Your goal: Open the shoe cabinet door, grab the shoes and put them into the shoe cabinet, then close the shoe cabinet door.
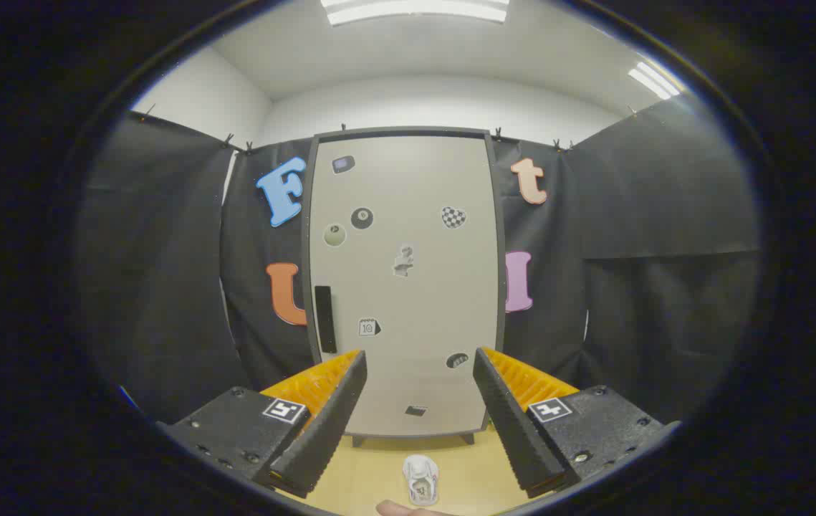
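The gripper is held level and points straight at the cabinet, its jaws spread wide with nothing between them. Both fingers reach forward, one on each side of the cabinet's lower part.

One cabinet stands upright at the far edge of the floor, against the booth's dark cloth wall. Its single door is closed. One dark vertical handle sits by the door's left edge, just above the left finger's tip. About eight small stickers are scattered over the door.

One shoe, pale, lies on the wooden floor between the fingers and well short of the cabinet's feet, apart from both fingers. A fingertip of a person's hand shows just below the shoe.

Nothing stands between the gripper and the door. Ceiling lights shine above.
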`<state>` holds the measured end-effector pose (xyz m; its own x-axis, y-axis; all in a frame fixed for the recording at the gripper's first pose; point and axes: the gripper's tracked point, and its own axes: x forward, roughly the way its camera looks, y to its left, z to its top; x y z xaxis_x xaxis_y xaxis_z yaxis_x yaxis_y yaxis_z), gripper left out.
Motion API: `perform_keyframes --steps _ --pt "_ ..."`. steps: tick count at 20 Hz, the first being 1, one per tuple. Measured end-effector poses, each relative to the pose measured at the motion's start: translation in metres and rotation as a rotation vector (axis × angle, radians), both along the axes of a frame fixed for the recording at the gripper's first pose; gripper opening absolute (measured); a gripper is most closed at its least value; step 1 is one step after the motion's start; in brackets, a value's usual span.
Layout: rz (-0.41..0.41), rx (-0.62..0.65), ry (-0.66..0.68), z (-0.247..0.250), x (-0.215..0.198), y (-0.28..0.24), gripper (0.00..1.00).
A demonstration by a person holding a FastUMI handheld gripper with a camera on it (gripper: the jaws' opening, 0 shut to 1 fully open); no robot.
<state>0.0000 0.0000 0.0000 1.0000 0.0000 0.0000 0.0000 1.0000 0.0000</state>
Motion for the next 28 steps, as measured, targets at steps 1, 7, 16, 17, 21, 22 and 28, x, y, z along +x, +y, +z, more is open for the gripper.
perform_keyframes --steps 1,7,16,17,21,22,28 --pt "-0.001 0.003 0.006 -0.001 0.001 0.001 0.98" --pt "0.011 -0.017 0.041 -0.011 0.007 0.006 0.98" --pt "0.036 -0.043 0.011 -0.017 0.028 0.03 0.98" --pt "0.052 -0.042 -0.001 -0.017 0.031 0.039 0.98" --pt "0.092 -0.057 -0.066 -0.008 0.053 0.061 0.98" --pt "0.123 -0.064 -0.072 -0.007 0.062 0.074 0.98" --pt "0.183 -0.083 -0.075 -0.011 0.118 0.121 0.98"
